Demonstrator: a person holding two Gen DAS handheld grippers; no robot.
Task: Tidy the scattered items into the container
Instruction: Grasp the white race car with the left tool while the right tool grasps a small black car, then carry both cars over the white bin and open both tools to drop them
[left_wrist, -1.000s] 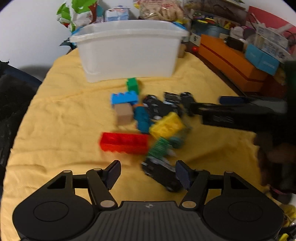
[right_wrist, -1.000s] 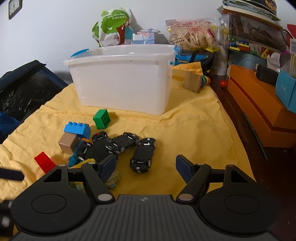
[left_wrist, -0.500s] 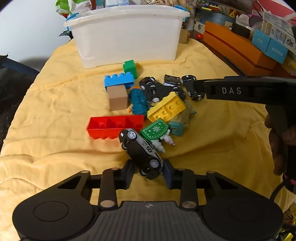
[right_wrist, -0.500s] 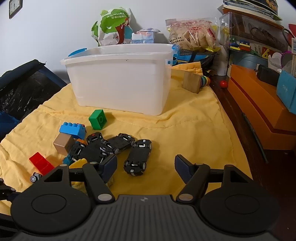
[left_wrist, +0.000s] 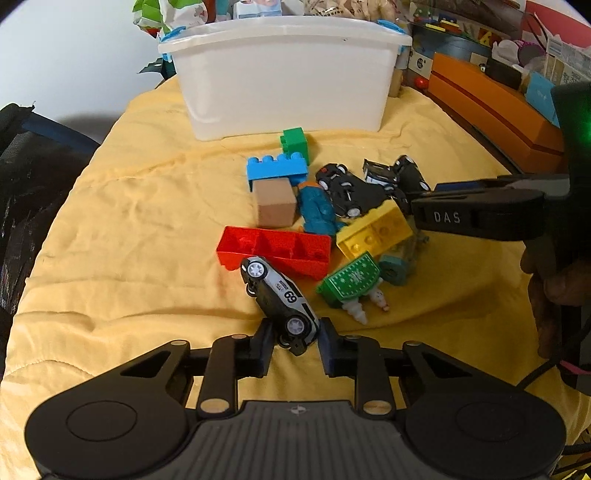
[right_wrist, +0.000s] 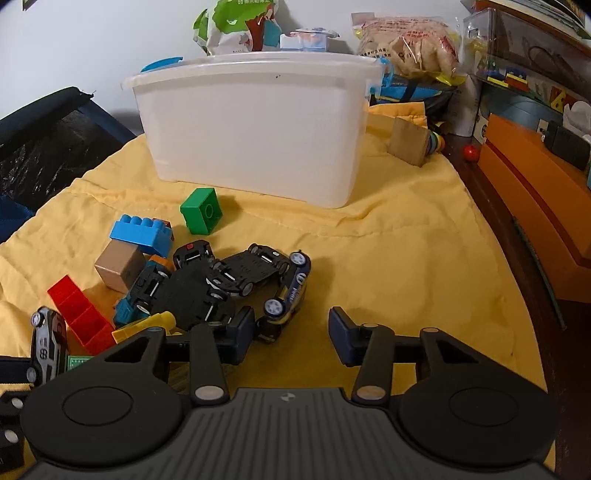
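Yellow cloth covers the desk, and nearly all the toys lie scattered on it in front of the white container: bricks, a tan cube and several black cars. Neither view shows inside the tub, so I cannot tell what is already in it; most of the tidying looks left to do. The left tool pinches the silver car marked 69 by its tail, nose tilted toward the red brick. The right tool is spread wide, its left finger just beside a dark blue car. Only the left view shows the green patterned piece; only the right shows the wooden block beside the tub.
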